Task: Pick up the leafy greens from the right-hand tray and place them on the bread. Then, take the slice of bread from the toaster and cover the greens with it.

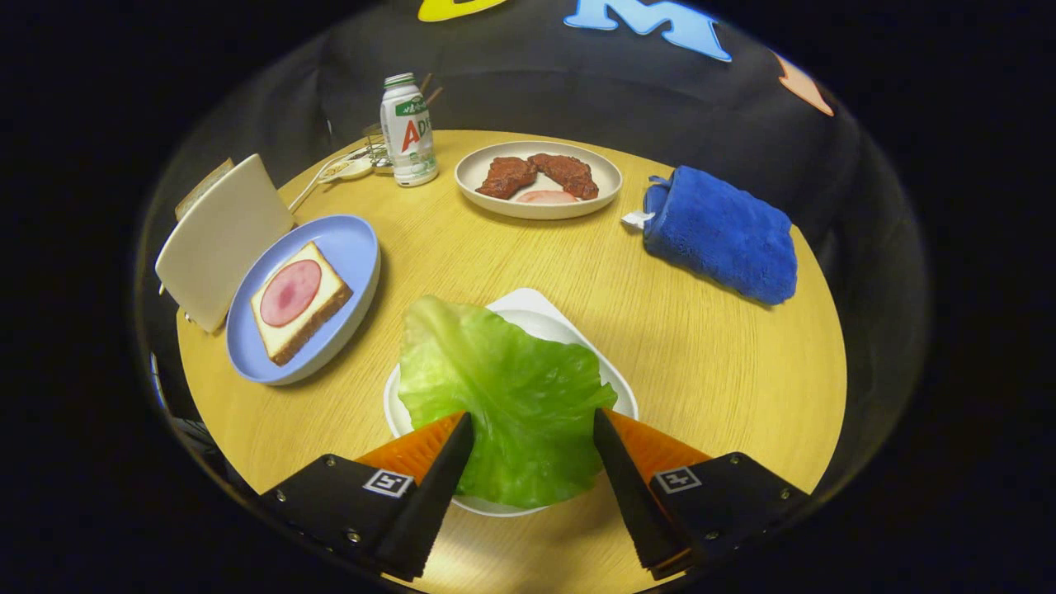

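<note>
A green lettuce leaf [503, 379] lies on a white tray [536, 304] just ahead of me and covers most of it. My gripper [532, 415] is open, and its two fingers stand over the leaf's near part, one on each side, without pressing on it. To the left, on a light blue plate [351, 247], sits a slice of bread [322, 301] topped with a round pink ham slice [290, 292]. Beyond that plate stands a beige toaster [219, 239], and the edge of a bread slice [200, 188] pokes out of its top.
On the round wooden table [701, 355], a white plate [538, 177] with brown meat pieces sits at the far middle. A white drink bottle [407, 130] stands to its left. A folded blue towel [722, 235] lies far right. A small dish with utensils [351, 167] sits near the bottle.
</note>
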The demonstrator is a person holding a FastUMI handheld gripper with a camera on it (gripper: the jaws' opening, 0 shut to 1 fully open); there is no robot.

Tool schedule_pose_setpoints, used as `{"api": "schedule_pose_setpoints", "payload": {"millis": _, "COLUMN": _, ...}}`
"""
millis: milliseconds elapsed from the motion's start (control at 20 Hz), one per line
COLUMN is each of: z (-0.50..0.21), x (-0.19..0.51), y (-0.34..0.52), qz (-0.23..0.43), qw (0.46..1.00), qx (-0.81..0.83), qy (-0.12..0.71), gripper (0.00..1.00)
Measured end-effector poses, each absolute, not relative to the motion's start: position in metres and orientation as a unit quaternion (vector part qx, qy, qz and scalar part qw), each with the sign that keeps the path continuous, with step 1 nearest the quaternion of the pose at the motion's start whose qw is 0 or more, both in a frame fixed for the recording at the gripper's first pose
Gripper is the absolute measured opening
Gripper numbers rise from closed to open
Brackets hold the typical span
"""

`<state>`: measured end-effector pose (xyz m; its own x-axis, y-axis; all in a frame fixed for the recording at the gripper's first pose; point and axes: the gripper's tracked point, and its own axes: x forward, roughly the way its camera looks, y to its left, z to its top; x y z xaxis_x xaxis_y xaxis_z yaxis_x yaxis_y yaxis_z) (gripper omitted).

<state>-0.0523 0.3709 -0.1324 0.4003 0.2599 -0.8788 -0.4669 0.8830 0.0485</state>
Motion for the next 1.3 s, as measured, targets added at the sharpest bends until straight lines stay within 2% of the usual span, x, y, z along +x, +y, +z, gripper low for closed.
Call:
{"api": "schedule_pose_setpoints", "payload": {"millis": 50, "z": -0.134, "x": -0.049, "y": 0.368, "qz": 0.223, "qw": 0.831, "qx": -0.108, "qy": 0.499, "gripper": 0.83}}
{"api": "schedule_pose_setpoints", "payload": {"millis": 150, "z": -0.134, "x": -0.046, "y": 0.365, "qz": 0.202, "qw": 0.833, "qx": -0.101, "qy": 0.505, "gripper": 0.32}}
{"api": "schedule_pose_setpoints", "payload": {"millis": 250, "z": -0.131, "x": -0.047, "y": 0.362, "qz": 0.207, "qw": 0.83, "qx": -0.109, "qy": 0.507, "gripper": 0.05}}
{"api": "schedule_pose_setpoints", "payload": {"millis": 800, "z": -0.068, "x": -0.05, "y": 0.395, "qz": 0.226, "qw": 0.863, "qx": -0.079, "qy": 0.445, "gripper": 0.06}}
{"api": "schedule_pose_setpoints", "payload": {"millis": 1300, "z": -0.012, "x": -0.081, "y": 0.506, "qz": 0.316, "qw": 0.859, "qx": -0.071, "qy": 0.396, "gripper": 0.05}}
